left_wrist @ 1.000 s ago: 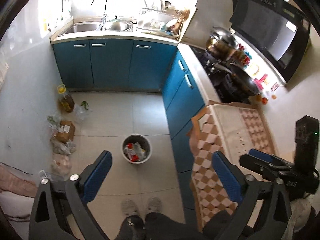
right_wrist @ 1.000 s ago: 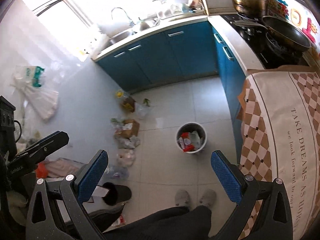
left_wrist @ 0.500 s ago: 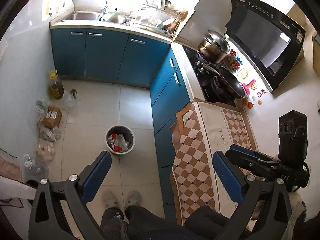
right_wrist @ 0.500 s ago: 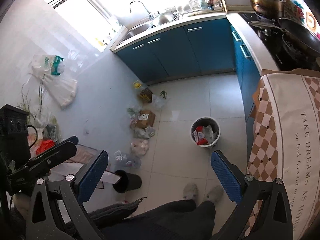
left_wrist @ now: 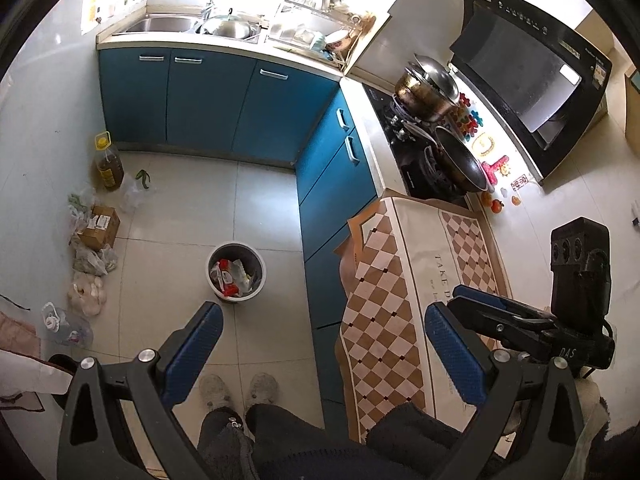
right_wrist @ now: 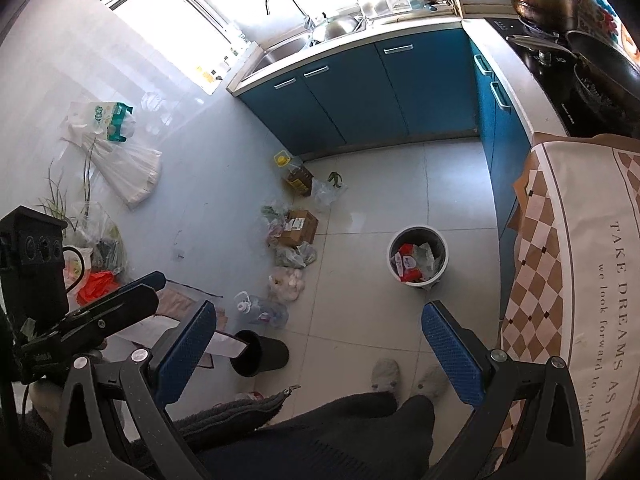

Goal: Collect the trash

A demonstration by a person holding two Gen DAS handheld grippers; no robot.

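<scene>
Grippers: our left gripper (left_wrist: 320, 344) and our right gripper (right_wrist: 320, 340) are both wide apart and hold nothing. We keep them high over the floor.
Feet: we see our grey slippers (right_wrist: 386, 374) on the tiles, close to the bin.
Bin: the white trash bin (left_wrist: 236, 272) stands on the floor just ahead of our feet, beside the blue cabinets (left_wrist: 336, 200). It has wrappers in it already.
Black tube: a dark round tube (right_wrist: 260, 354) lies tipped over near our left side, with paper poking out.
Trash: bags and a small cardboard box (right_wrist: 298, 226) sit in a row by the wall, well apart from the bin. A clear water bottle (right_wrist: 262, 312) lies at the near end of that row.
Good way: we think we should pick one small thing first, go down slowly, and squeeze it in the middle.
Watch out: thin bags can slip or spill, so we should grab a bunched part.
Far end: the sink (left_wrist: 168, 24) and the oil jug (left_wrist: 109, 162) are not for us.
</scene>
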